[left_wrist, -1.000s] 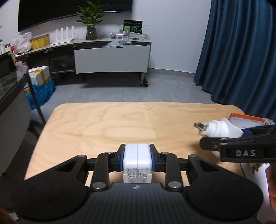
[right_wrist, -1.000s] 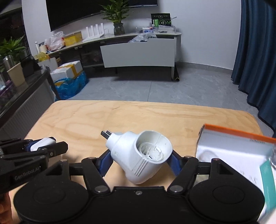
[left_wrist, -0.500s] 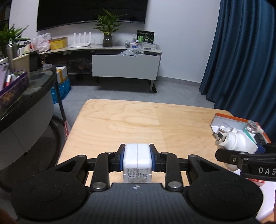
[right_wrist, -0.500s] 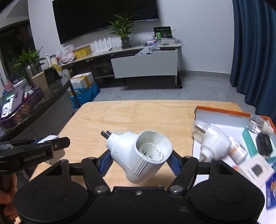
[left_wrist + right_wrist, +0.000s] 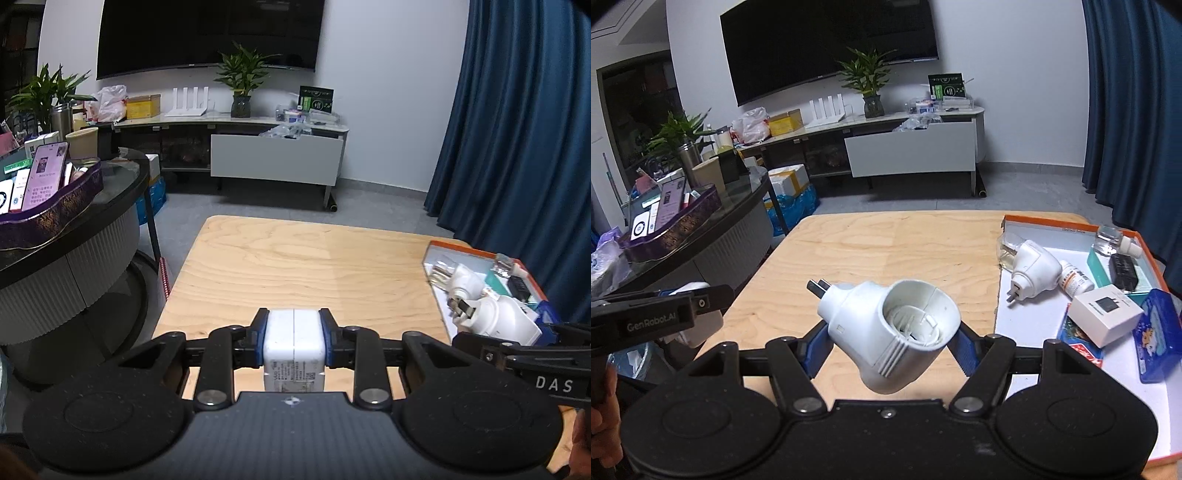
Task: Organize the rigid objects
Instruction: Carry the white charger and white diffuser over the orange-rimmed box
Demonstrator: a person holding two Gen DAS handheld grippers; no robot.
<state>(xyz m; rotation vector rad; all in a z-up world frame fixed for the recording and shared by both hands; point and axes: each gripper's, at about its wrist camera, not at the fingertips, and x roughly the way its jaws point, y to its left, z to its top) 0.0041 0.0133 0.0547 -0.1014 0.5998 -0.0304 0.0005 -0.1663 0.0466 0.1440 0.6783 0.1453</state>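
My left gripper [image 5: 293,332] is shut on a white square charger block [image 5: 293,343] and holds it above the near edge of the wooden table [image 5: 306,266]. My right gripper [image 5: 890,332] is shut on a white plug-in vaporizer [image 5: 890,328], prongs pointing left, held above the table [image 5: 886,251]. It also shows in the left wrist view [image 5: 495,321], at the right. The orange-rimmed box [image 5: 1052,219] at the table's right holds a second white vaporizer [image 5: 1032,271], a small bottle [image 5: 1076,282], a white cube charger [image 5: 1104,314] and a blue tin [image 5: 1158,339].
A dark round counter [image 5: 74,221] with a purple tray stands left of the table. A TV cabinet [image 5: 273,158] and a blue curtain [image 5: 517,129] are behind. The left gripper shows in the right wrist view [image 5: 661,317], at the left.
Both grippers have risen and pulled back from the table, each keeping its object. The box and its contents have come into fuller view.
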